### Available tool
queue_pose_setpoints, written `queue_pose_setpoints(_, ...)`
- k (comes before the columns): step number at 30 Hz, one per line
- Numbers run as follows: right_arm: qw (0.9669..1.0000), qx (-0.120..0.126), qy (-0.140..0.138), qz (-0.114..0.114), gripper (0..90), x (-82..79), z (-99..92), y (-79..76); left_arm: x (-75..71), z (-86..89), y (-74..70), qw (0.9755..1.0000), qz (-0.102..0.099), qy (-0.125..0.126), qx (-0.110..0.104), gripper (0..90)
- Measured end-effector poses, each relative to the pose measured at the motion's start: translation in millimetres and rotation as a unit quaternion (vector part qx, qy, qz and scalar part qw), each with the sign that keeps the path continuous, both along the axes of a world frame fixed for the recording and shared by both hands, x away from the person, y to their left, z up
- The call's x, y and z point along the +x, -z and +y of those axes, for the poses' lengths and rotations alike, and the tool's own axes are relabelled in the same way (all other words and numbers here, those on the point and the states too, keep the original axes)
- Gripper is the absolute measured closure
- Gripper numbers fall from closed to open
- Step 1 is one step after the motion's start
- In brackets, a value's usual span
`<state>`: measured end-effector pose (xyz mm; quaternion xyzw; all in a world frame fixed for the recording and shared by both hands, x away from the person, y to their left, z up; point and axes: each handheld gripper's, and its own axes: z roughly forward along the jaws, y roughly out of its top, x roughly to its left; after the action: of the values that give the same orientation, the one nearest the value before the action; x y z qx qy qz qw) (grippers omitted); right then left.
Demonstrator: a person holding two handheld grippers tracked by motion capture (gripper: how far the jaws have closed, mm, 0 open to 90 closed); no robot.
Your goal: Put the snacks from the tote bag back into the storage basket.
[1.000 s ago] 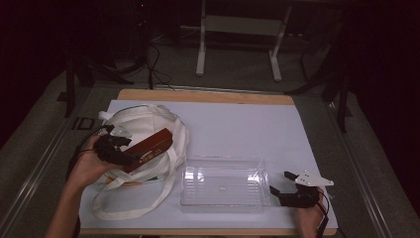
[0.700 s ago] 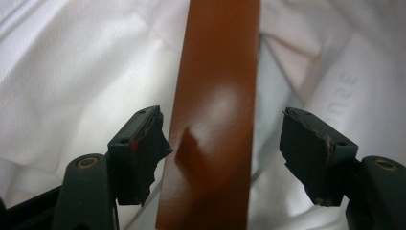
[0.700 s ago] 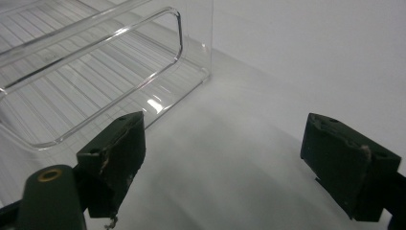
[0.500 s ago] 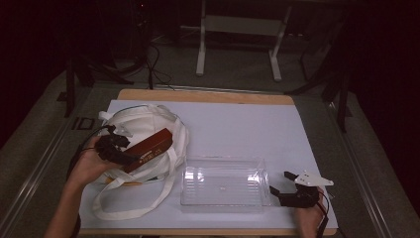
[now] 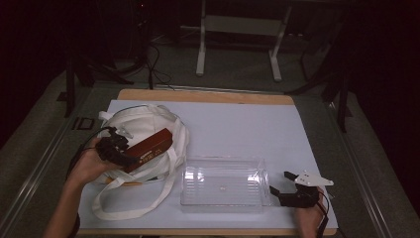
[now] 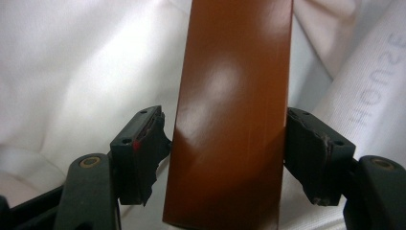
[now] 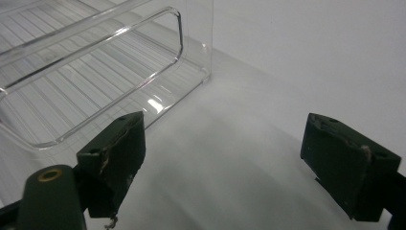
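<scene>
One glossy, flat-sided brown box (image 5: 150, 147), long and rectangular, is pinched across its width between the jaws of the left gripper (image 5: 115, 151) and lies over one soft white cloth bag (image 5: 141, 130) with two looped strap handles, near the left edge of the bench (image 5: 237, 119), whose top is a smooth white sheet on a wooden board. One clear ribbed plastic tray (image 5: 223, 182), rectangular with rounded corners, sits near the front edge. The right gripper (image 5: 285, 182) rests just beside the tray's right end near the front right corner, jaws spread with nothing between them.

The brown box (image 6: 230, 115) runs past the top edge; its label (image 5: 146, 153) is too small to read
</scene>
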<state>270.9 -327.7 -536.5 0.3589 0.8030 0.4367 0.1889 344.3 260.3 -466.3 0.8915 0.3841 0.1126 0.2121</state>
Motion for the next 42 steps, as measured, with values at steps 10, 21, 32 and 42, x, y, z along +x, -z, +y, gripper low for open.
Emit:
queue_pose_setpoints(10,1.0000,-0.001,0.000,0.000,15.5,-0.1,0.2,0.0,2.0,2.9,9.0,0.9995,0.026,0.005,0.017,33.8)
queue_pose_setpoints(21,1.0000,-0.001,-0.001,0.000,15.5,0.1,0.1,0.1,8.0,-6.2,15.8,0.9965,0.061,0.010,0.056,34.0)
queue_pose_setpoints(32,1.0000,-0.001,-0.001,0.001,15.5,0.2,0.3,0.1,13.5,-12.9,23.7,0.9902,0.112,0.027,0.079,40.8)
queue_pose_setpoints(42,1.0000,-0.002,-0.001,0.001,15.5,0.2,0.3,0.1,13.8,-9.7,20.6,0.9896,0.131,0.029,0.050,43.1)
